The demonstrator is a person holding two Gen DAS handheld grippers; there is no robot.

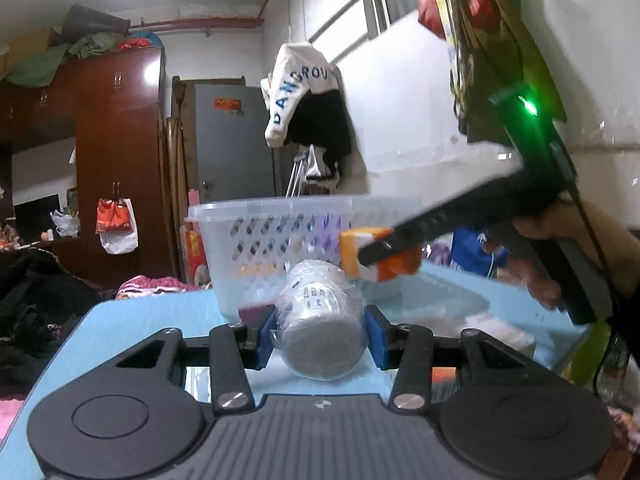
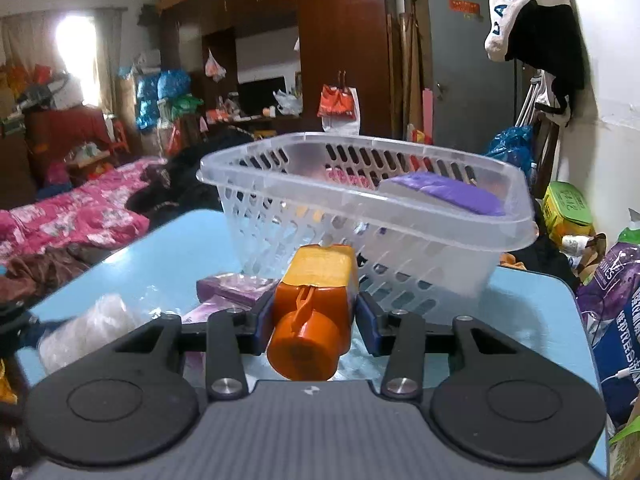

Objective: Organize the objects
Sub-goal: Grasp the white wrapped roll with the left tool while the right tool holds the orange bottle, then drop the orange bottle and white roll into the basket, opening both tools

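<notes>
Clear perforated plastic basket [image 2: 400, 216] standing on blue tabletop, tilted in my right view; purple packet [image 2: 448, 192] lying inside it, near rim. Orange bottle [image 2: 316, 308] with yellow label, cap toward my camera, lying lengthwise between my right fingers, just before basket. White jar in clear plastic wrap [image 1: 324, 320], on its side, base toward me, between my left fingers.

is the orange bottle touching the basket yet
Apart. The left wrist view shows the orange bottle, held in the right gripper, in front of the clear basket wall; the right wrist view shows blue table between them.
</notes>
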